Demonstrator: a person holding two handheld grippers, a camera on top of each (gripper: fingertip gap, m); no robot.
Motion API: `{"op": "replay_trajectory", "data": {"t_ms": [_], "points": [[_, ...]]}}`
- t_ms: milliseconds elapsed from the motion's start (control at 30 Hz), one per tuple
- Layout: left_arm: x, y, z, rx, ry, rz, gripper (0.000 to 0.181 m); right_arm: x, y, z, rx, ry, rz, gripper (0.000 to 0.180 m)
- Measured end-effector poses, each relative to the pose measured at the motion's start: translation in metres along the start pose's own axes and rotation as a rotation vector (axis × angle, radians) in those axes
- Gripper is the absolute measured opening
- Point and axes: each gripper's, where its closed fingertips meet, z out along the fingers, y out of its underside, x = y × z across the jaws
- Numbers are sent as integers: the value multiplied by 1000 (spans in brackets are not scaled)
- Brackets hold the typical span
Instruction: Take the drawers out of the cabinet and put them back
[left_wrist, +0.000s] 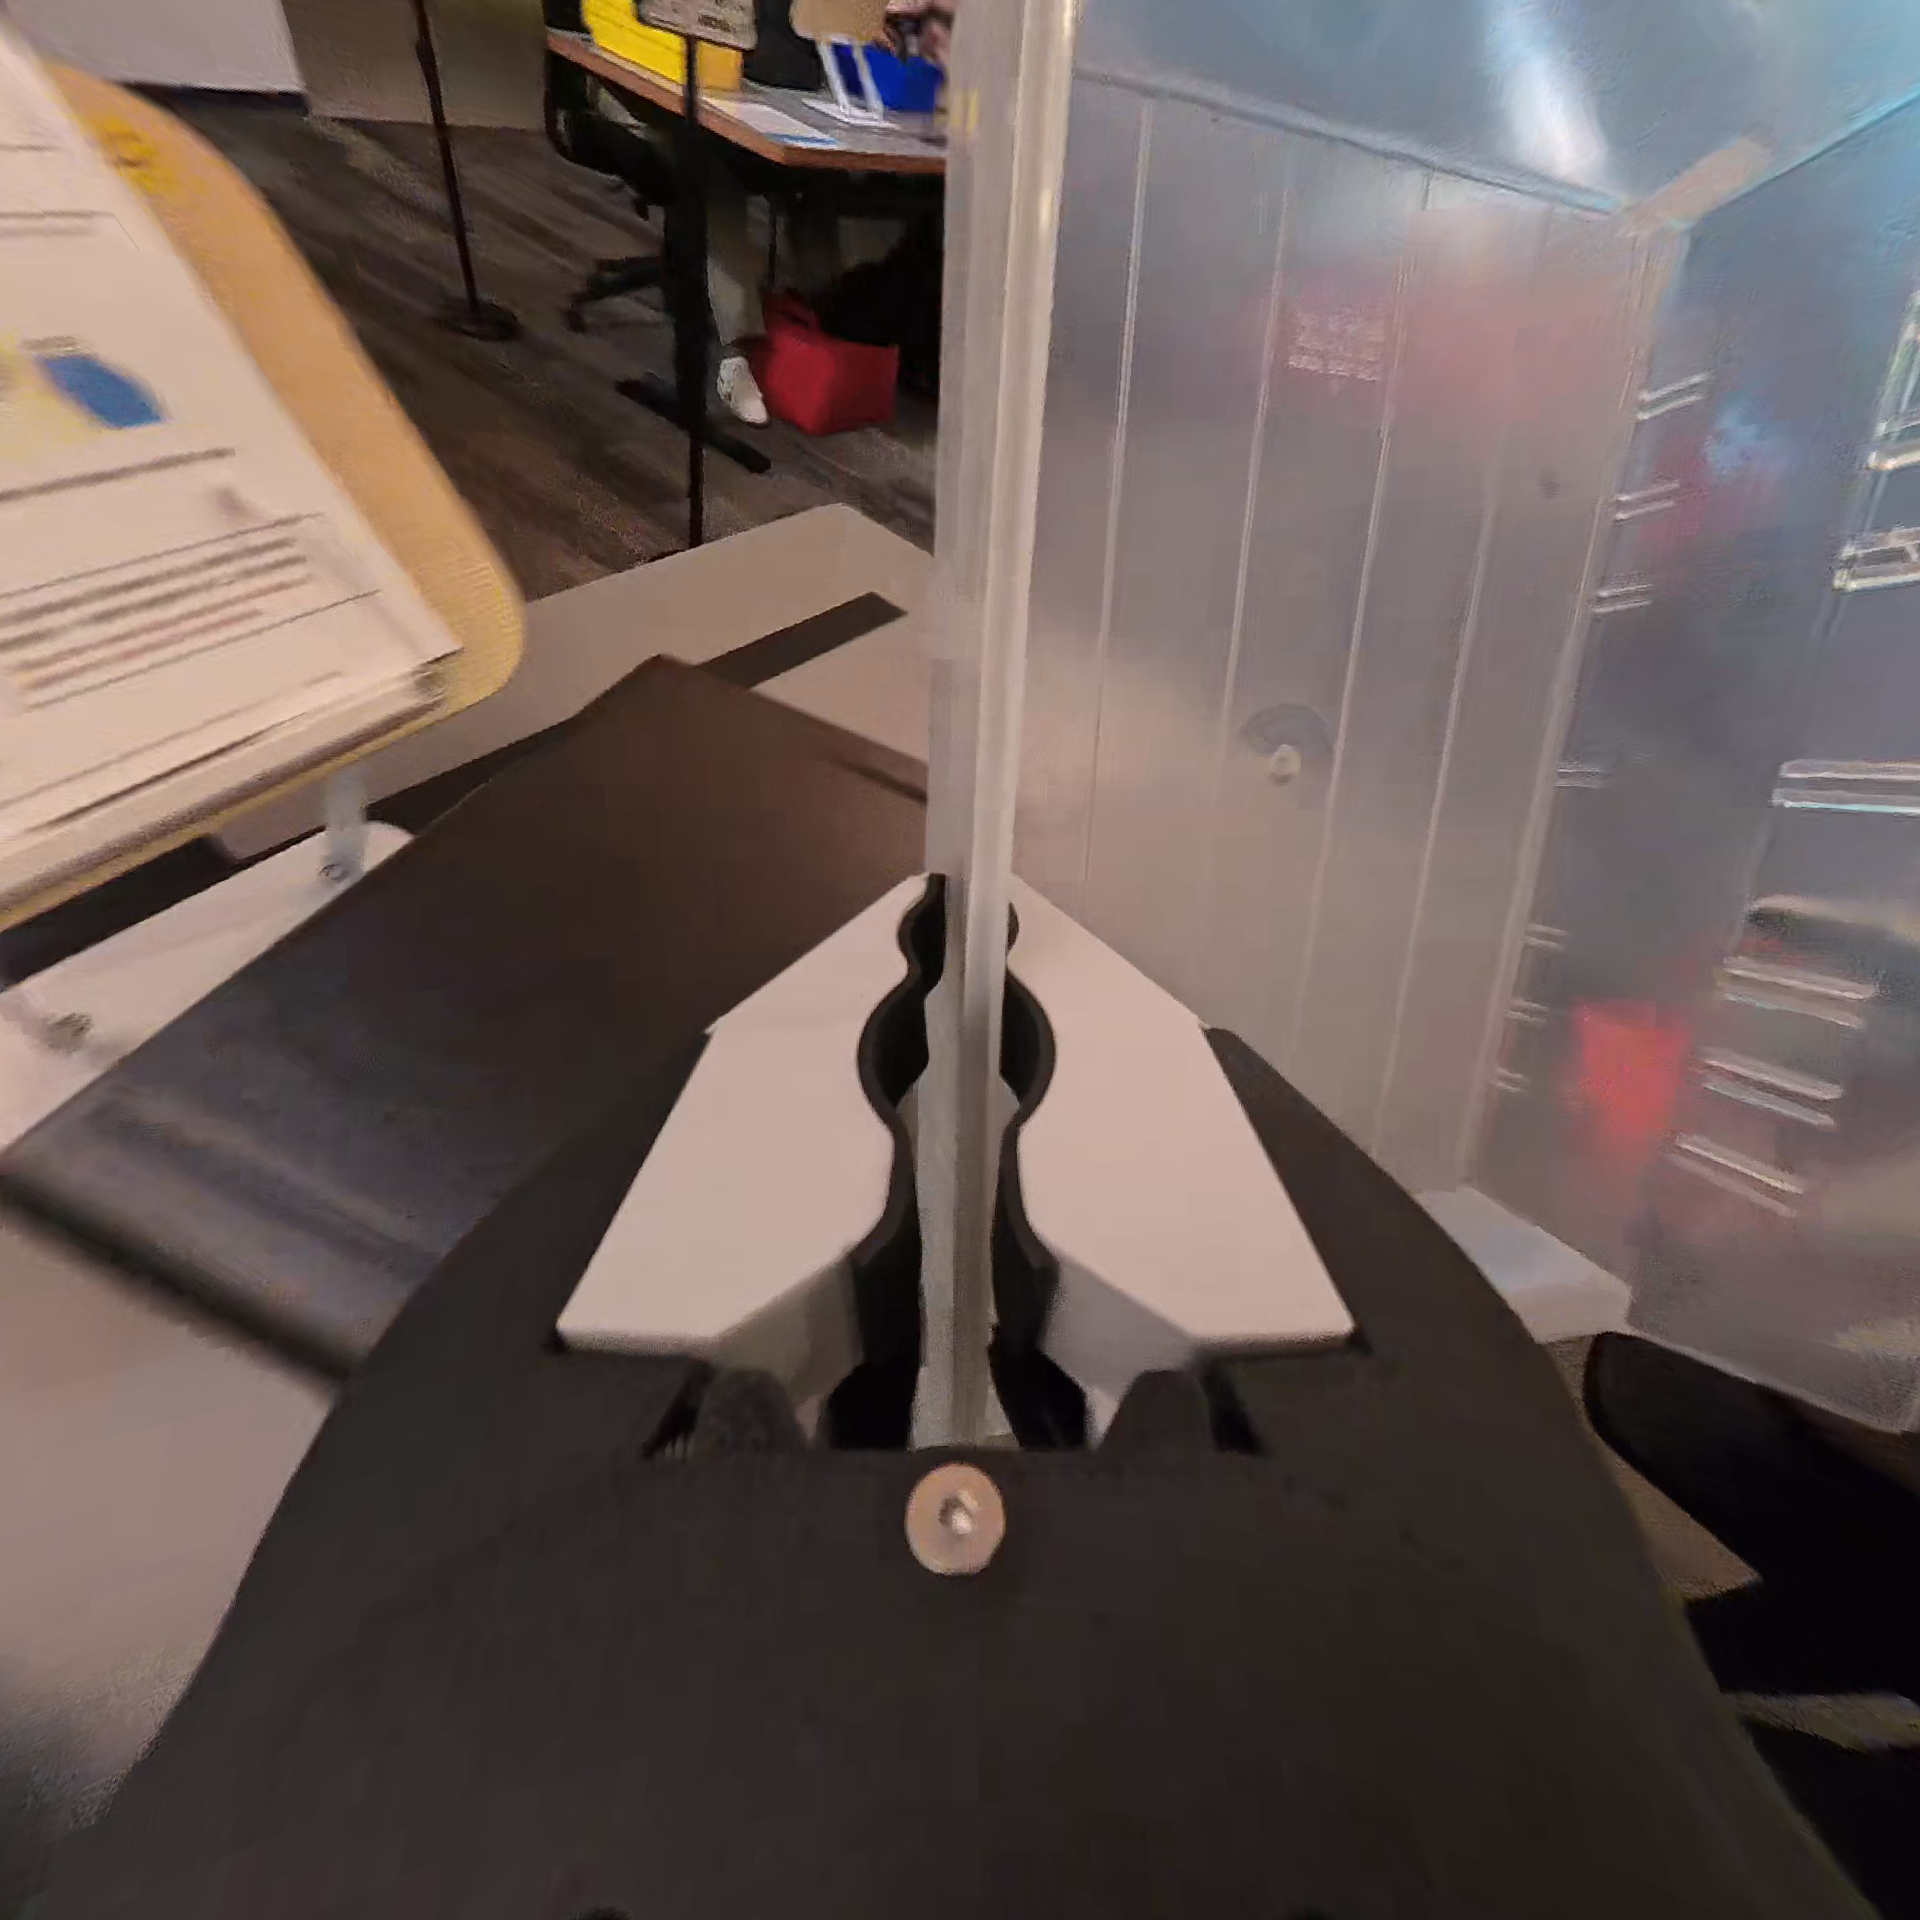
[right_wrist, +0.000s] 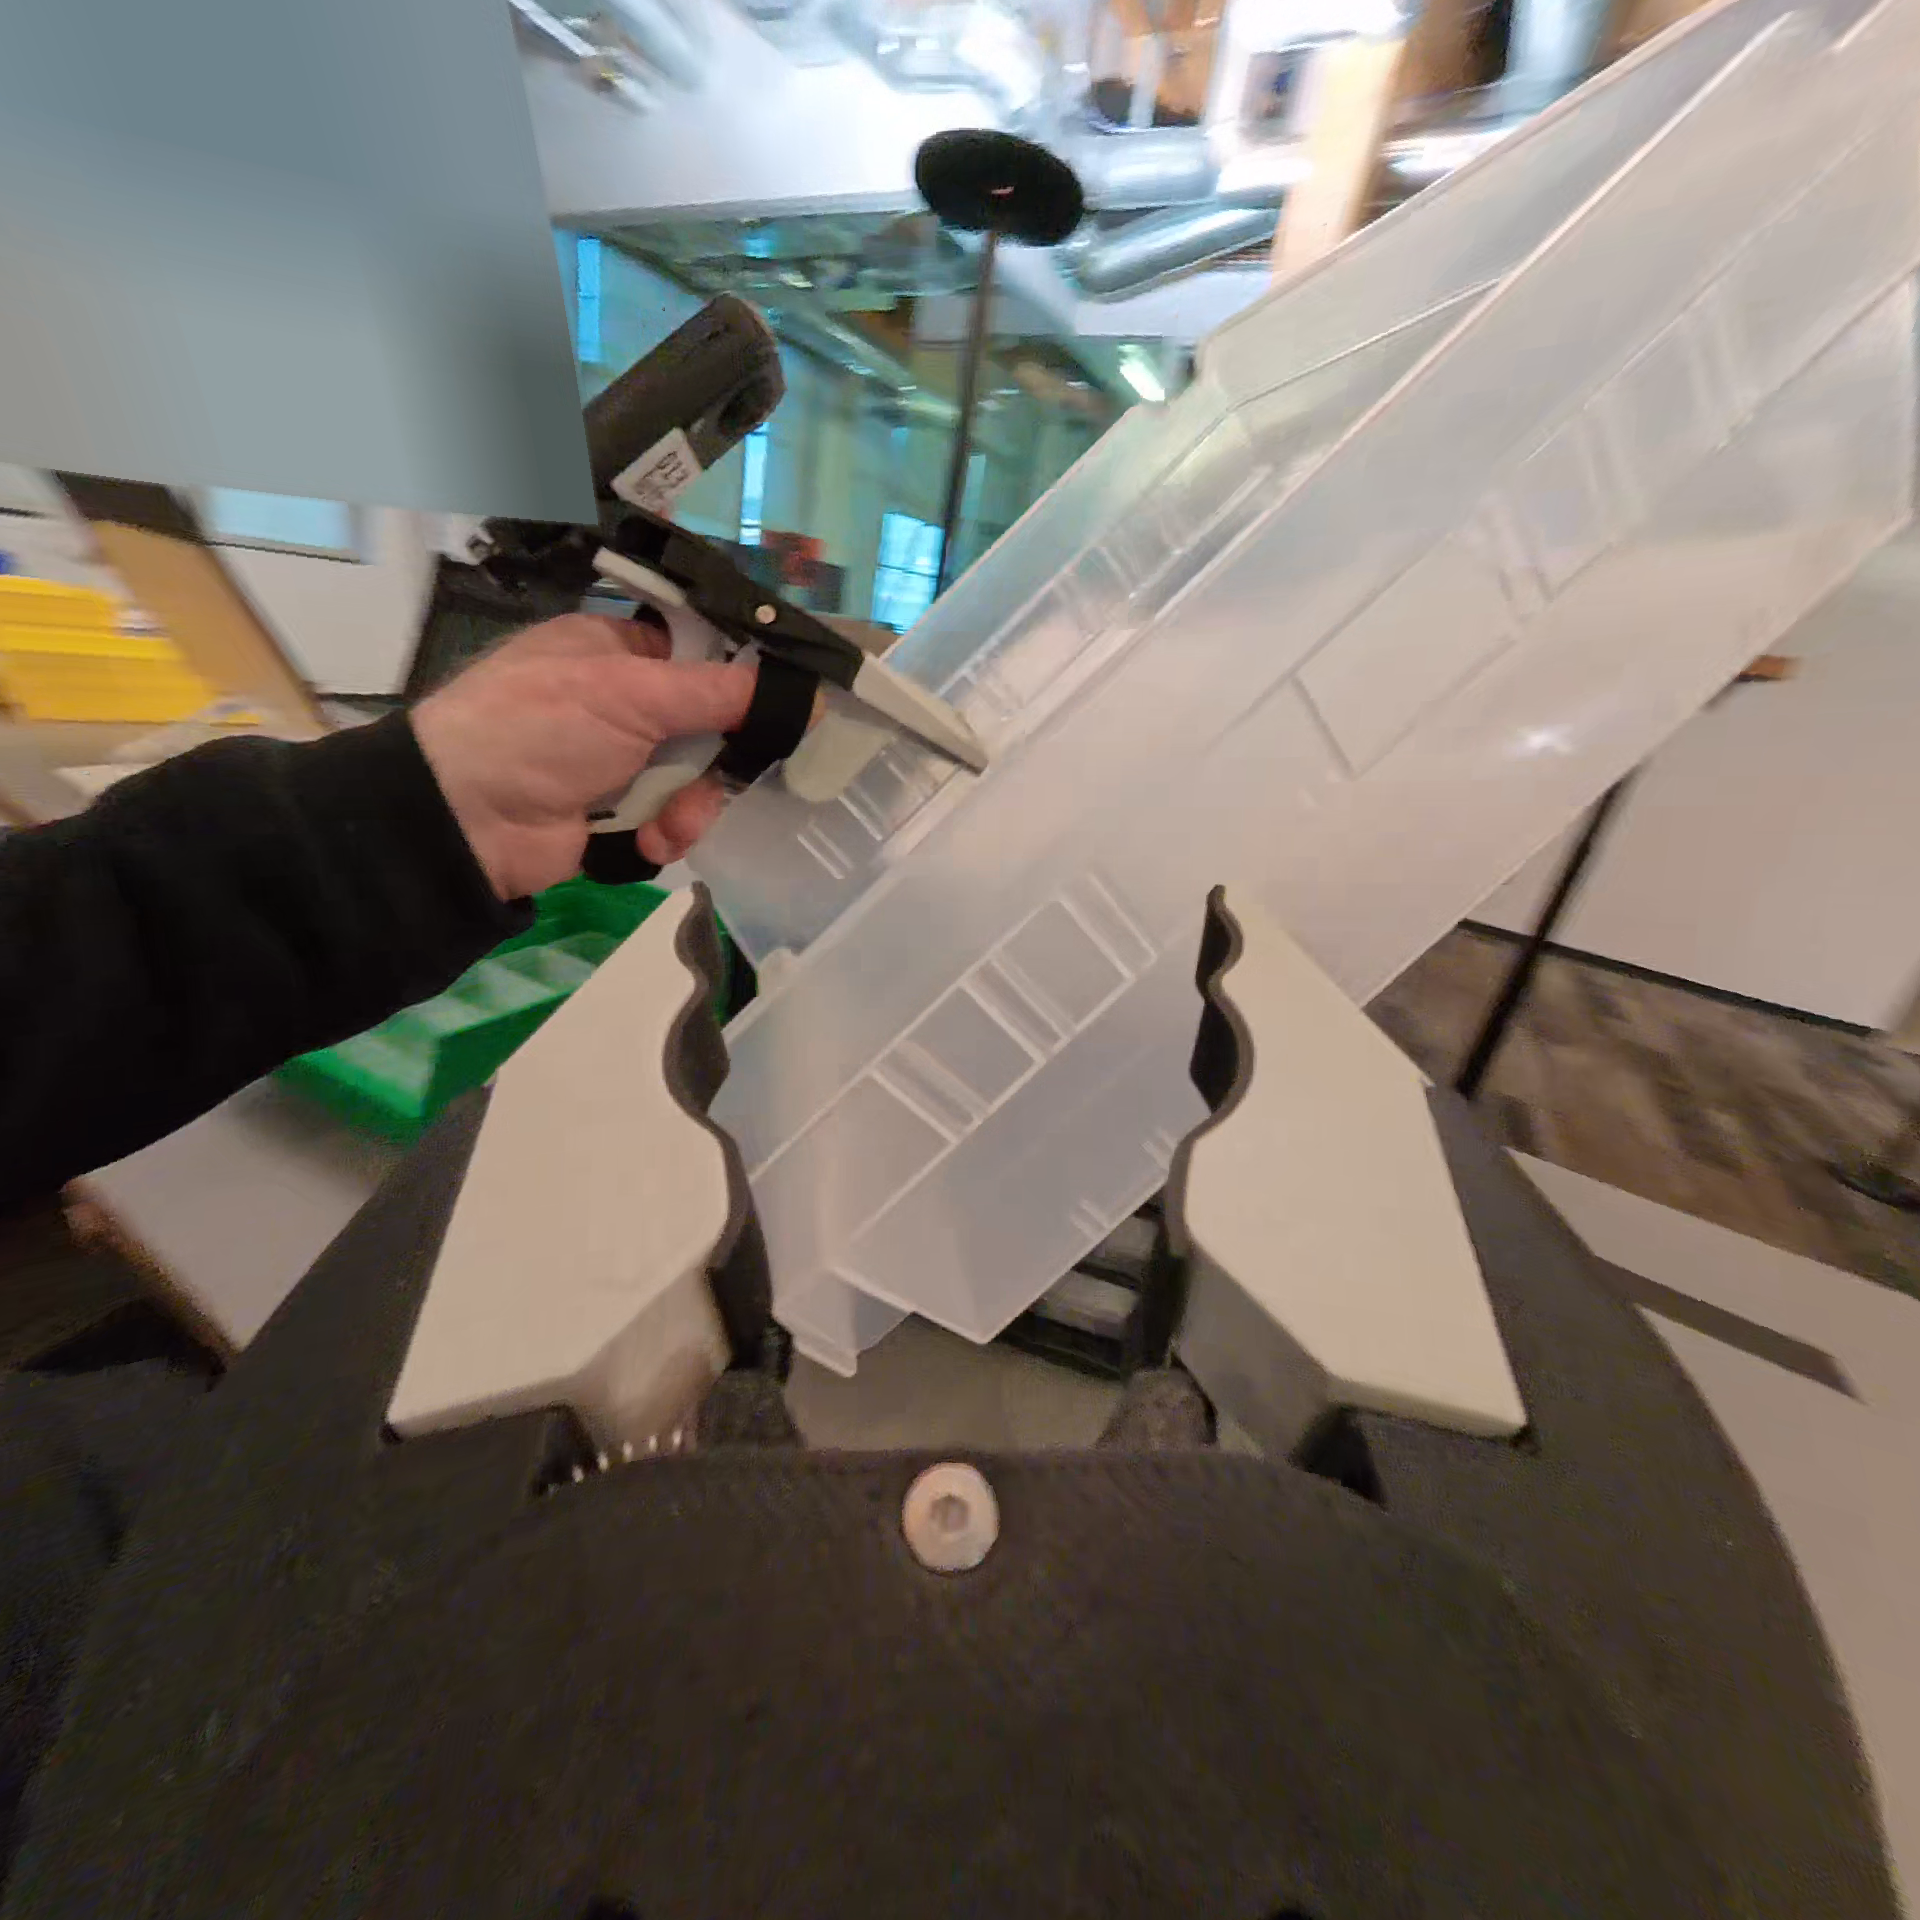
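Note:
A translucent plastic drawer (right_wrist: 1195, 831) hangs tilted in the air, its far end raised to the upper right. My left gripper (left_wrist: 971, 904) is shut on the drawer's thin side wall (left_wrist: 987, 520), which runs straight up between its pads. The right wrist view shows this gripper (right_wrist: 935, 732), held by a hand (right_wrist: 561, 738), clamped on the drawer's upper rim. My right gripper (right_wrist: 956, 904) is open. The drawer's lower end sits between its white fingers (right_wrist: 603, 1122); I cannot tell if they touch it. The cabinet is not clearly in view.
A black mat (left_wrist: 582, 914) lies on the grey table (left_wrist: 727, 582). A clipboard with papers (left_wrist: 187, 540) stands at the left. A green bin (right_wrist: 468, 1018) sits behind the hand. Stand poles (right_wrist: 971, 416), desks and a red bag (left_wrist: 826, 374) are farther off.

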Motion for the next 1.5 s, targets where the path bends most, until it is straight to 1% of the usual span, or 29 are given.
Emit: {"op": "replay_trajectory", "data": {"t_ms": [67,133,267,333,467,633,700,767,800,867,900,967,1000,1067,1200,1367,1500], "points": [[27,-1,38,-31,50,14,3,30,2,-23,-7,97,-6,87],[53,1,72,-49,105,15,3,55,1,-48,8,160,8,81],[106,16,137,-104,207,9,3,99,5,-97,21,293,37,80],[128,32,167,-147,252,-24,4,117,12,-118,-1,339,79,80],[154,70,217,-224,333,-122,4,144,39,-149,-75,394,142,78],[156,130,266,-379,327,-200,13,181,99,-168,-180,417,325,77],[150,153,278,-431,323,-250,14,191,119,-168,-220,402,388,76],[144,173,286,-465,329,-309,15,203,131,-166,-217,401,415,61],[143,182,289,-482,334,-336,16,210,137,-164,-213,401,424,57],[139,199,293,-520,327,-358,19,222,150,-159,-234,378,460,58],[136,205,295,-533,321,-363,21,228,155,-157,-226,362,490,56],[134,207,296,-538,331,-399,23,242,164,-155,-218,344,527,52],[131,207,297,-540,325,-394,23,247,170,-154,-228,335,548,51],[130,210,298,-559,331,-420,29,256,180,-151,-245,311,594,51],[125,216,304,-564,334,-458,31,276,200,-149,-271,280,670,51],[123,207,310,-523,342,-491,44,297,217,-145,-291,237,735,46],[124,195,319,-468,365,-571,60,323,238,-141,-333,210,798,41]]}}
